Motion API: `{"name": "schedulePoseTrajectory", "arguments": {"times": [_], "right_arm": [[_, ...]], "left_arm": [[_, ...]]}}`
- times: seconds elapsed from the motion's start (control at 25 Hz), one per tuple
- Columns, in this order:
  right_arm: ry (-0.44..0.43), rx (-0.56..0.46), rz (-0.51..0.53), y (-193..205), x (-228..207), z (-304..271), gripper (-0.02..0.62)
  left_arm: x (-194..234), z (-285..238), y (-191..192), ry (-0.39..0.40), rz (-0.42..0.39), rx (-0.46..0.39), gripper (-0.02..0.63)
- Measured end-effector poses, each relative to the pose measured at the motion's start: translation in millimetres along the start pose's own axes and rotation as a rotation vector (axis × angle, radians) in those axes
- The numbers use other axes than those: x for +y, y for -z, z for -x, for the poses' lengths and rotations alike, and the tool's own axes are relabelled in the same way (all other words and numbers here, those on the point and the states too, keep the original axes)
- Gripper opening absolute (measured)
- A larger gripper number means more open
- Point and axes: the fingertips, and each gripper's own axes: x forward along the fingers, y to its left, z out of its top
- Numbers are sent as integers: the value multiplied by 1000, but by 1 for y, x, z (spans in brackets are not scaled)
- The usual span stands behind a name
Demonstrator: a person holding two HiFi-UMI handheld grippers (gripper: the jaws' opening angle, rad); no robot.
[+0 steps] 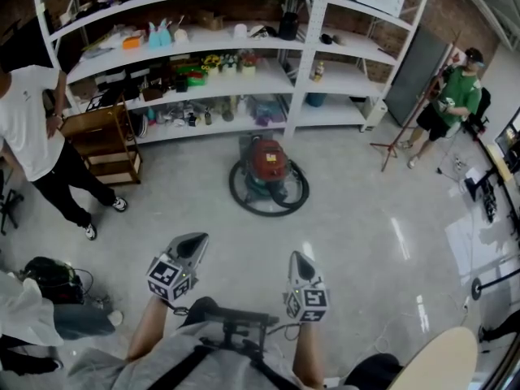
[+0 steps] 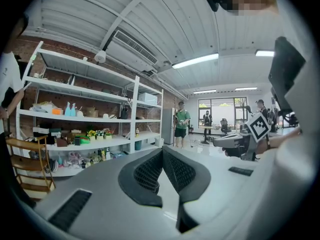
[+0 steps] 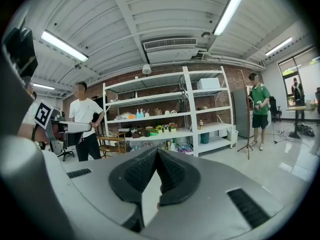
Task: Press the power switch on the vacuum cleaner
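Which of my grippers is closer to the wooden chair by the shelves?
Left. The left gripper has the wooden chair ahead of it and off to its left. The right gripper is on the left gripper's far side from the chair.

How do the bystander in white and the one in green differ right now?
The person in white stands left of the vacuum cleaner, beside a wooden chair; the person in green stands far right, by a tripod stand. The one in white wears long dark trousers, the one in green shorts and a cap. Both stand apart from it.
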Motion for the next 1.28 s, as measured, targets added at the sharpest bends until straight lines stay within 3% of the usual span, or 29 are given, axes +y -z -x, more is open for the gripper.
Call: {"name": "schedulePoseTrajectory", "arguments": {"times": [0.56, 1.28], "right_arm": [[25, 39, 1, 0, -26, -38, 5], [41, 79, 16, -72, -43, -223, 5]], "left_arm": [[23, -51, -4, 23, -1, 16, 6], [185, -177, -42, 29, 21, -28, 6]]}}
